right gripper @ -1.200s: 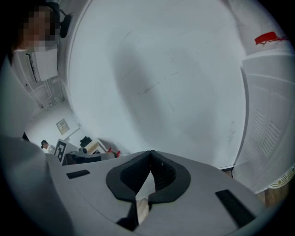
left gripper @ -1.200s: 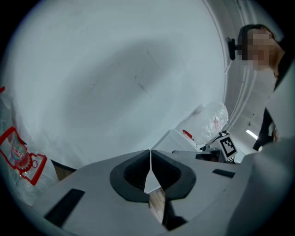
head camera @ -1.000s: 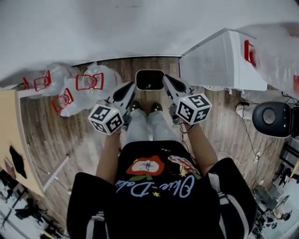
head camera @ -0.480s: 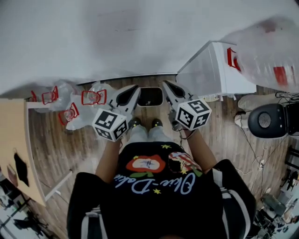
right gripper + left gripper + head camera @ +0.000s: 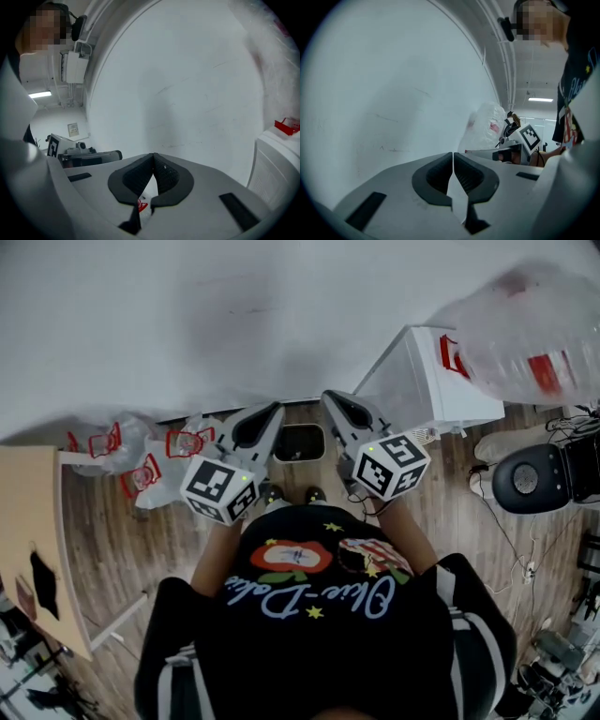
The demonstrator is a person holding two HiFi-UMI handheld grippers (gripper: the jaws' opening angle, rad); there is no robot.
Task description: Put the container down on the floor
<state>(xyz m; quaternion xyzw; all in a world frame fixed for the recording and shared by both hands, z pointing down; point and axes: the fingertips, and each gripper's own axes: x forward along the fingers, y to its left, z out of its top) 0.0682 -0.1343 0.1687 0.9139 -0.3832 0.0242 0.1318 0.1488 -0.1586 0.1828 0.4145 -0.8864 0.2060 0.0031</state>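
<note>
**Container down by the wall, both grippers closed on nothing**

Nearest you, the left gripper and the right gripper are held out at chest height, angled in toward each other. In each gripper view the pads meet at the tips, so both are clenched. A white sliver shows through the gap under them, and I cannot tell what it is.

Past your shoes, the container sits low between the two gripper tips and apart from both. It appears to rest on the wooden floor, just before the wall, so the put-down looks complete.

If you lift it again, expect a light, stiff, open-topped tub, pale outside and dark inside, probably smooth and a little slippery. Pinch the rim on two opposite sides, one gripper each, and keep it level.
</note>
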